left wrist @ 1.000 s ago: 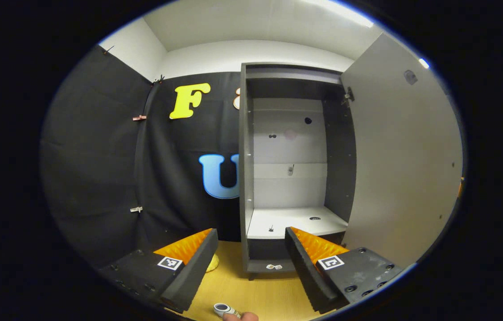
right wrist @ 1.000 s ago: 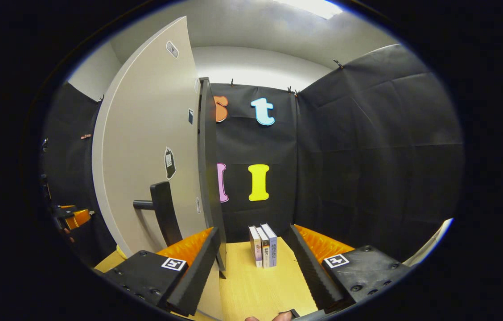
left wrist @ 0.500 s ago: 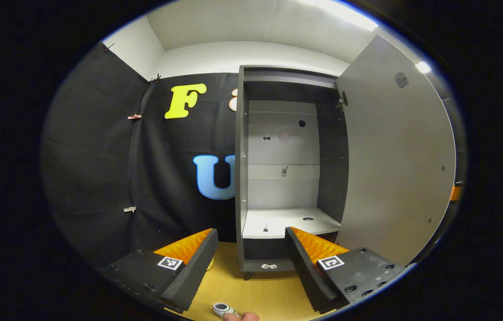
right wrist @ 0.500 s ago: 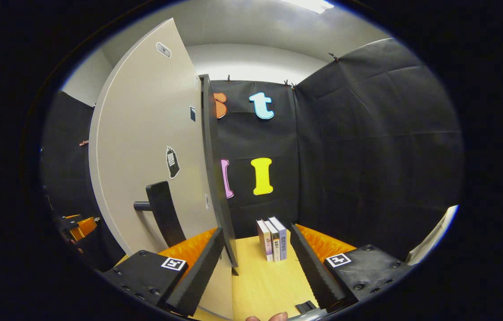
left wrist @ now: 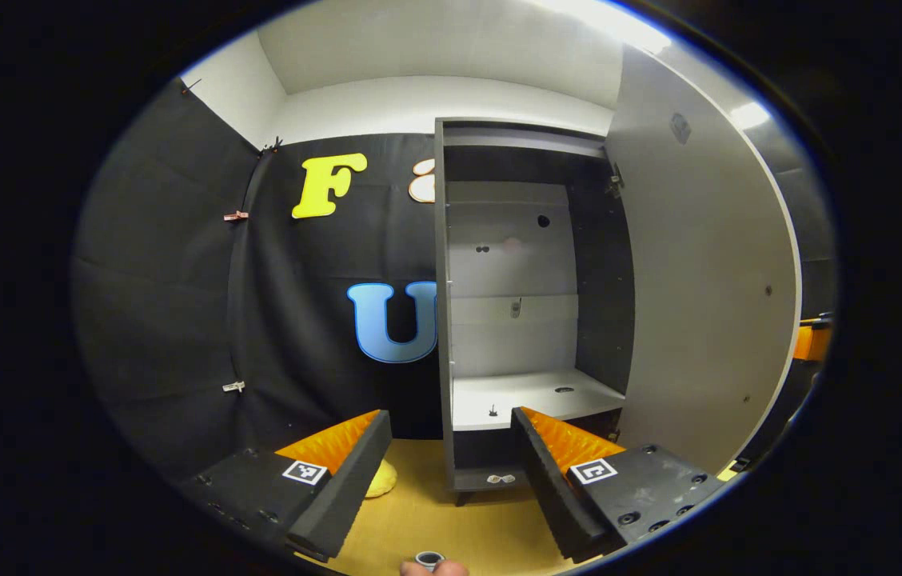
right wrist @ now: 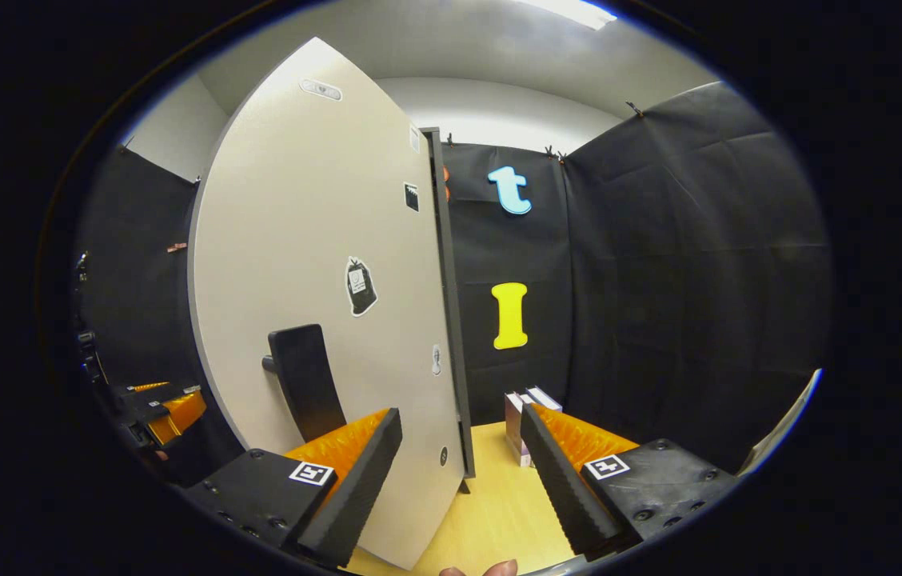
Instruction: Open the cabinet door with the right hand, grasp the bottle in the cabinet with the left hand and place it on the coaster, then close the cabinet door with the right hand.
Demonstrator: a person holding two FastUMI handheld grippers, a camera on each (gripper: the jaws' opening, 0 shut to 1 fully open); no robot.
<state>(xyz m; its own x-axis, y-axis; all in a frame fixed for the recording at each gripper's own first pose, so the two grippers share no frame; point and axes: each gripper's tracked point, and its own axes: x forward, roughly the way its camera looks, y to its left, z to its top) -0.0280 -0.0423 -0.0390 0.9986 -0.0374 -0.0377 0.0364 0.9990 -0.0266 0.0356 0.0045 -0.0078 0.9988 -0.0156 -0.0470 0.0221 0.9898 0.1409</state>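
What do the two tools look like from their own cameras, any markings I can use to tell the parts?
Each tool, left and right, has two long wedge-shaped fingers with ribbed inner faces. They sit on dark blocks with screw holes, and each block bears a small square black-and-white marker.

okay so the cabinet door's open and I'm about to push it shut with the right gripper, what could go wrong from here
1. The right gripper stands open and astride the cabinet door's edge, off the handle; a push there could slip or jam a finger.
2. The left gripper points into the open cabinet; the swinging door might hit it unless it backs away.
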